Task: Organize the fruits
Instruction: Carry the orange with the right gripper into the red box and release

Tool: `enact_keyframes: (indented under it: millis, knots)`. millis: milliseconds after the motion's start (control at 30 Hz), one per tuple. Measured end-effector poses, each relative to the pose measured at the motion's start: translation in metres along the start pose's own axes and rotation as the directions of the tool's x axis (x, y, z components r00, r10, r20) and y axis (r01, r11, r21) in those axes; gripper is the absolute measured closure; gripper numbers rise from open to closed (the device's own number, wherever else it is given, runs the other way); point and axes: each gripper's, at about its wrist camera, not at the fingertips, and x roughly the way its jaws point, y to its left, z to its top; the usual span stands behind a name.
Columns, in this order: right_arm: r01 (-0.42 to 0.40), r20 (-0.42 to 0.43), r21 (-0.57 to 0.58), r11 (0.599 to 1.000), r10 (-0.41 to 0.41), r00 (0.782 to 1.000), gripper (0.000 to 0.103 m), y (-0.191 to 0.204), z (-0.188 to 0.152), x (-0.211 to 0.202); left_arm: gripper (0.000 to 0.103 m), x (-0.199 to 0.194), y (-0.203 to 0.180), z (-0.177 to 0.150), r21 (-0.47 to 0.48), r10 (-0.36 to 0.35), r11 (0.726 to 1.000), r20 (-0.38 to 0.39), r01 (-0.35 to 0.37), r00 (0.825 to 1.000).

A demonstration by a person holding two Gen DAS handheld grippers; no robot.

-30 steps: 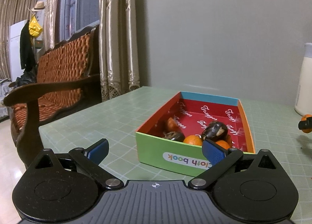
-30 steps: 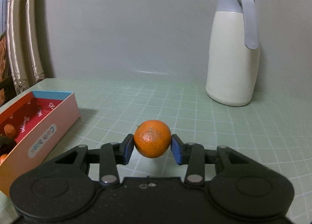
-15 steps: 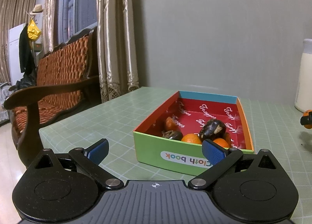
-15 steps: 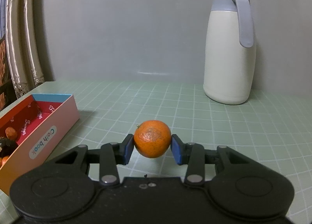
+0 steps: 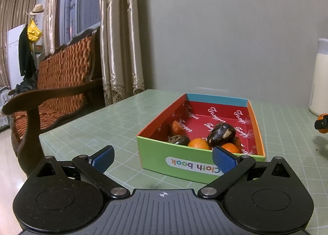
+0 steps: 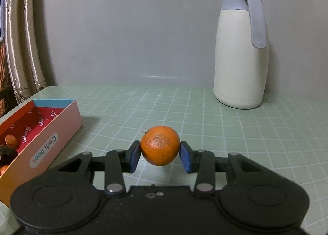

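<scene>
— Well, why was the right tool (image 6: 160, 156) closed on the mandarin (image 6: 160, 145) like that?

— Its two blue pads pressed the fruit's opposite sides at the widest part, so it couldn't roll out. It hung clear above the green bench (image 6: 205, 116), probably ready to be carried across.

— And the left tool (image 5: 163, 158)?

— It stood wide with nothing between its pads, close to the near end of the box (image 5: 184, 165), likely waiting to steady it or take another fruit.

— Where did the fruit belong?

— In that box, I'd judge. It sat toward the bench's left edge, lying lengthwise away from the tools, and already held several oranges (image 5: 198, 144) and two dark fruits (image 5: 221, 134) bunched at its near end. The far end was bare, so there was room.

— Anything beyond?

— A cream jug (image 6: 240, 50) stood upright at the far edge by the wall, well apart from the box.
</scene>
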Motion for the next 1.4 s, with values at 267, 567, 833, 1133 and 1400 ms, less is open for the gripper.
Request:
enact_keyframes:
  millis: [267, 567, 833, 1133, 1400]
  knots:
    - [-0.003, -0.004, -0.005, 1.0, 0.003, 1.0, 0.063, 0.0, 0.0, 0.0, 0.002, 0.0, 0.001, 0.0, -0.008, 0.008, 1.0, 0.001, -0.008, 1.0]
    - [-0.024, 0.004, -0.027, 0.999, 0.024, 1.0, 0.064, 0.009, 0.001, -0.001, 0.002, 0.0, 0.009, 0.0, -0.043, 0.036, 0.998, 0.004, -0.036, 0.999]
    - [-0.042, 0.004, -0.037, 0.998, 0.042, 0.999, 0.063, 0.014, 0.002, -0.002, 0.002, 0.0, 0.013, -0.001, -0.046, 0.043, 0.998, 0.002, -0.043, 0.999]
    - [-0.11, 0.023, -0.076, 0.991, 0.113, 0.993, 0.064, 0.043, 0.012, -0.01, 0.001, -0.001, 0.028, -0.001, -0.07, 0.057, 0.996, 0.001, -0.057, 0.998]
    - [-0.244, 0.005, -0.153, 0.958, 0.248, 0.969, 0.063, 0.113, 0.022, -0.005, 0.0, 0.002, 0.058, -0.002, -0.118, 0.094, 0.988, -0.015, -0.095, 0.995]
